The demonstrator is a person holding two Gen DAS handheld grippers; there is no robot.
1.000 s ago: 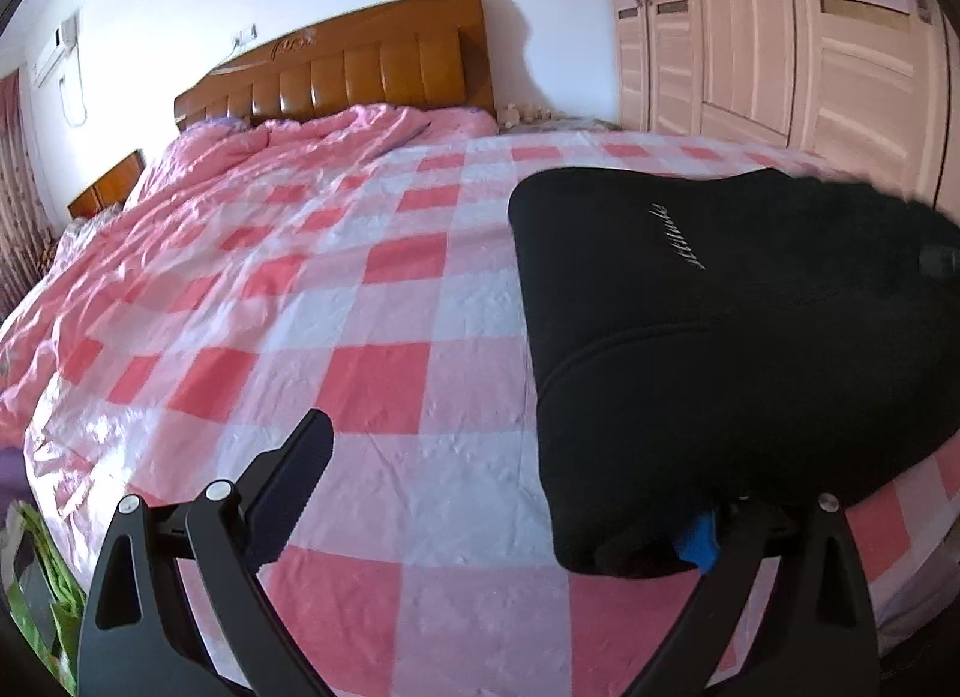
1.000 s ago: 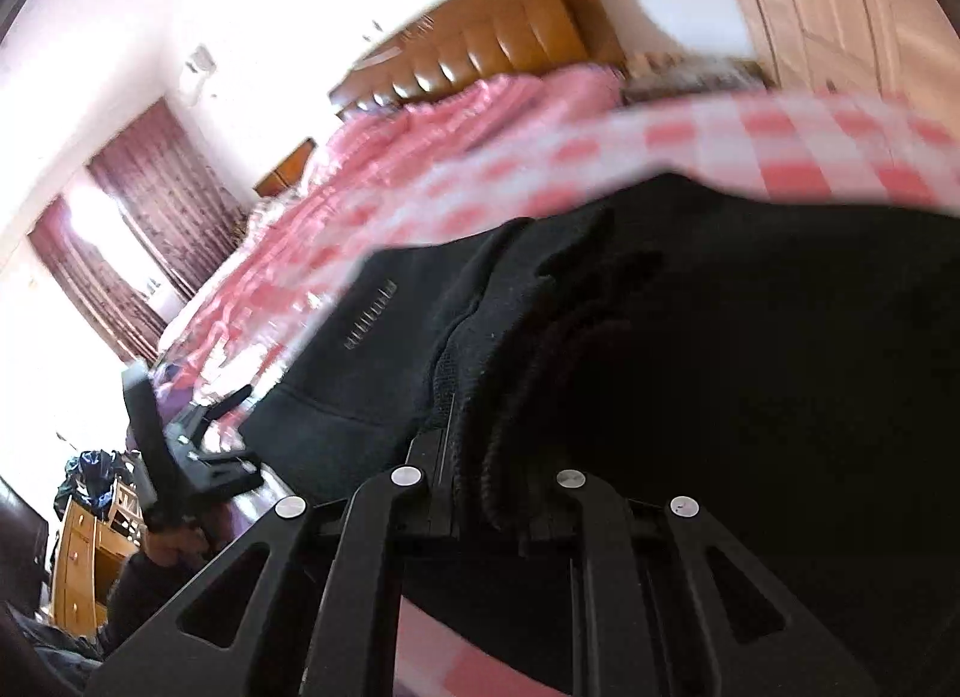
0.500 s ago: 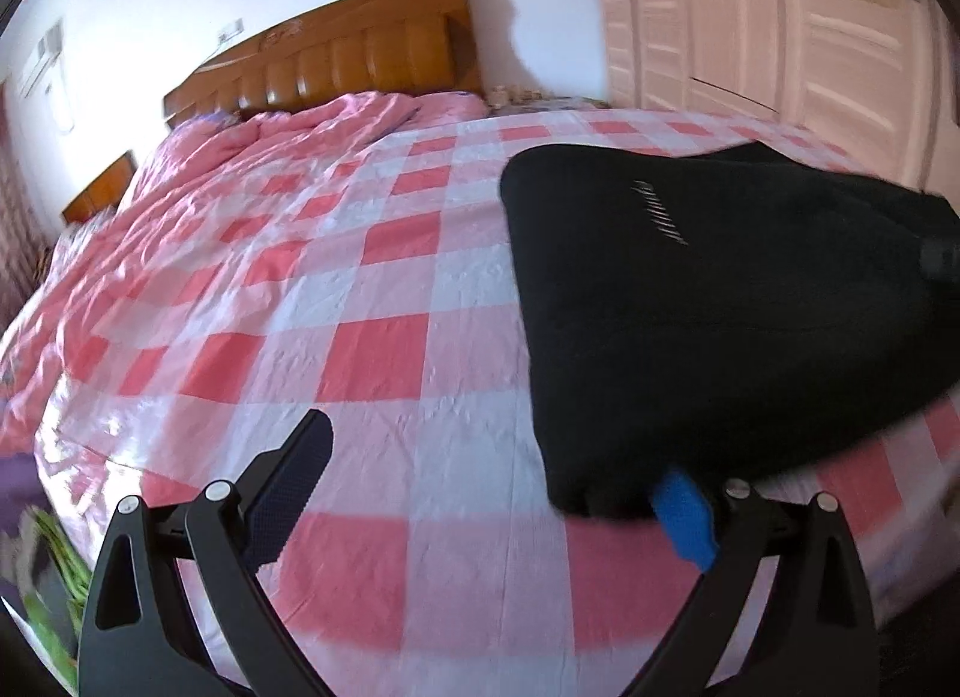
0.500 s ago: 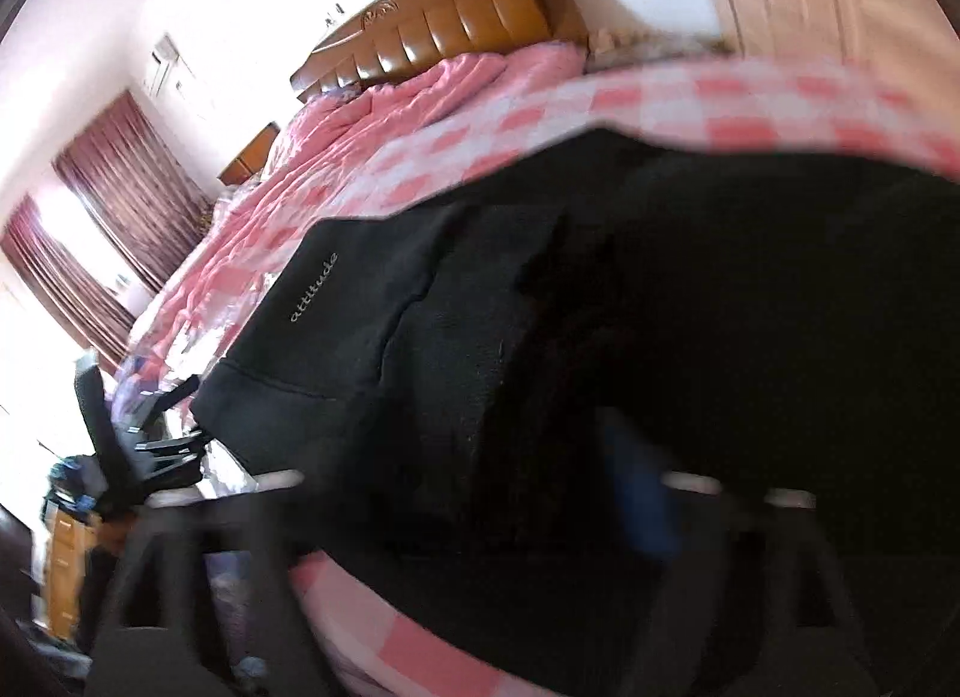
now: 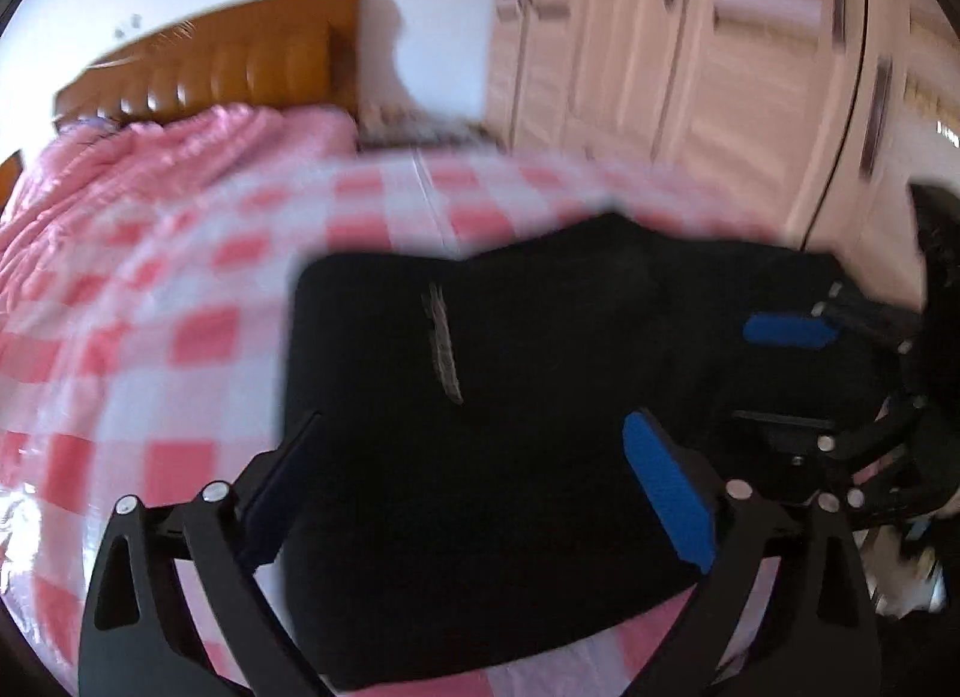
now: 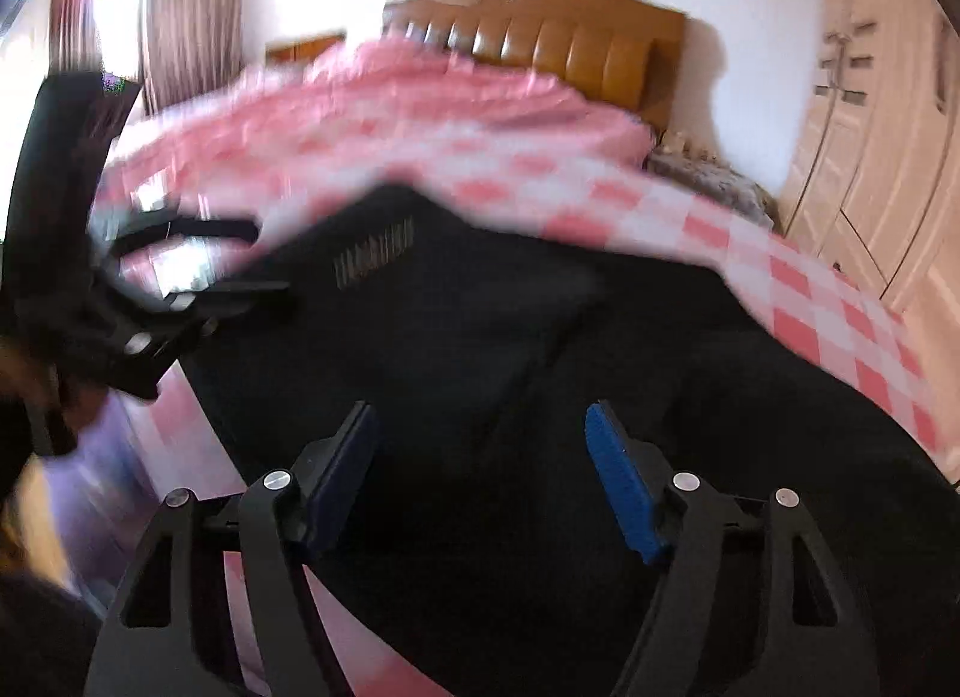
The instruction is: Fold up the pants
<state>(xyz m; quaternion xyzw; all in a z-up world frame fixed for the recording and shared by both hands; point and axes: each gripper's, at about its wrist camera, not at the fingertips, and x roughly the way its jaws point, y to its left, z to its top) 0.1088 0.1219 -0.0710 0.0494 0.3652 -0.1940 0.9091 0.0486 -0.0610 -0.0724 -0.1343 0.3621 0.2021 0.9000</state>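
Two tongs hover over black pants [image 5: 510, 427] folded into a thick block on a bed [image 5: 180, 337] with a pink-and-white checked sheet. In the left wrist view the left tongs [image 5: 474, 481] stand wide open, gripping nothing, their fingers straddling the near end of the pants at 6 o'clock; a blue pad [image 5: 669, 496] shows on the right finger. At 3 o'clock the right tongs [image 5: 780, 379] come in from the side, also open above the fabric. The right wrist view shows the right tongs [image 6: 480, 475] parted and empty, with the pants [image 6: 570, 367] filling the frame beneath them and a line of pale lettering [image 6: 375, 262] toward 11 o'clock. The left tongs [image 6: 198, 289] sit at 9 o'clock by the pants' edge. A wooden headboard [image 5: 228, 61] stands at 11 o'clock, a wardrobe [image 5: 720, 67] at 1 o'clock. Both views are motion-blurred.
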